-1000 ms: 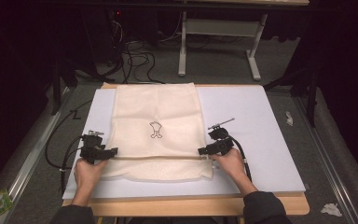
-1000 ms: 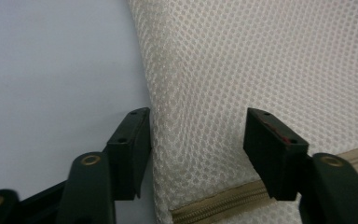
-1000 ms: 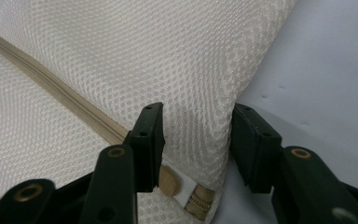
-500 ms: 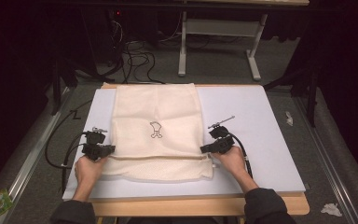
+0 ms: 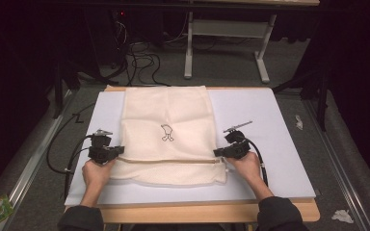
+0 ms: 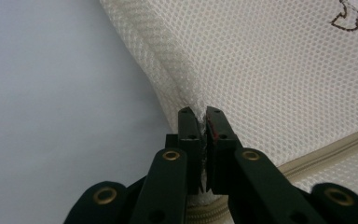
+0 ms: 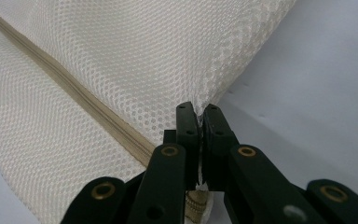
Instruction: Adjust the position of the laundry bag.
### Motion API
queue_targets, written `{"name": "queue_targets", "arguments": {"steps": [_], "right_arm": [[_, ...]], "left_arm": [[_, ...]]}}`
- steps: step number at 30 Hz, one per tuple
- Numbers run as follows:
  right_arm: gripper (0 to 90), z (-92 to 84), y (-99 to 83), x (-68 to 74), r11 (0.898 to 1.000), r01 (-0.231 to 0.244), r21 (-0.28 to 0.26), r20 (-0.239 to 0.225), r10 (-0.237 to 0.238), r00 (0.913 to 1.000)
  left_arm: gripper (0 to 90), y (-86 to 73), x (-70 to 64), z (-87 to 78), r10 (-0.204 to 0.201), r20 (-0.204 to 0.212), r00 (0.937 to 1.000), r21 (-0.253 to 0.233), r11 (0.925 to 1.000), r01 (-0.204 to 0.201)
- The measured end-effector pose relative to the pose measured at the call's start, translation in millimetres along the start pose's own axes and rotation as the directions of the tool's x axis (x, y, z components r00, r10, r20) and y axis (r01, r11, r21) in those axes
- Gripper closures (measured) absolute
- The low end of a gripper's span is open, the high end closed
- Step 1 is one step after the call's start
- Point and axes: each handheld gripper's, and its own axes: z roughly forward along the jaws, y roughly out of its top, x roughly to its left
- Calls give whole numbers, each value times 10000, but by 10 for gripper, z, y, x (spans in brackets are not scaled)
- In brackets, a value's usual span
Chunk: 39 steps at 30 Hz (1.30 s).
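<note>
1. Mesh bag (image 5: 168, 134), cream in colour, lies flat on the white board (image 5: 279, 144) that covers the table, with its long side running from the near edge toward the far edge.
2. Left gripper (image 5: 118, 153) has the bag's left edge pinched between its jaws, close to the near end and just at the left end of the zipper (image 5: 173, 161).
3. In the left gripper view the jaws of that gripper (image 6: 202, 122) are pressed together with a thin fold of mesh caught between the pads; they have just been closing onto it.
4. Right gripper (image 5: 218, 153) bites the bag's right edge at the same level, beside the right end of the zipper.
5. In the right gripper view its jaws (image 7: 198, 116) are clamped on the mesh edge as well, having just closed on it, with the beige zipper tape (image 7: 88, 107) running away to the left of them.
6. Each gripper sits in a hand, the left hand (image 5: 96, 173) and the right hand (image 5: 243, 166), both resting near the board's near edge.
7. The fabric is a fine honeycomb net, slightly translucent, with a small dark outline drawing (image 5: 166, 133) around the middle of the bag.
8. The zipper crosses the bag from left to right, with a short strip of mesh nearer than it.
</note>
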Motion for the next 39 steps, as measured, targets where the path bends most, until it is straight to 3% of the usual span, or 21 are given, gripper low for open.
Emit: {"name": "queue_targets", "arguments": {"steps": [15, 23, 39], "right_arm": [[884, -259, -203, -282, 9965, -623, -550, 386, 645, 9972], [883, -388, -308, -425, 9903, -996, -974, 355, 1034, 9940], [882, -549, -421, -541, 9902, -939, -1032, 1153, 1057, 9877]], "left_arm": [[866, 115, -262, 159, 447, 468, 9979, -240, 9988, -436], [862, 160, -410, 241, 680, 564, 9961, -381, 9971, -659], [851, 247, -641, 377, 1226, 692, 9900, -528, 9915, -1190]]}}
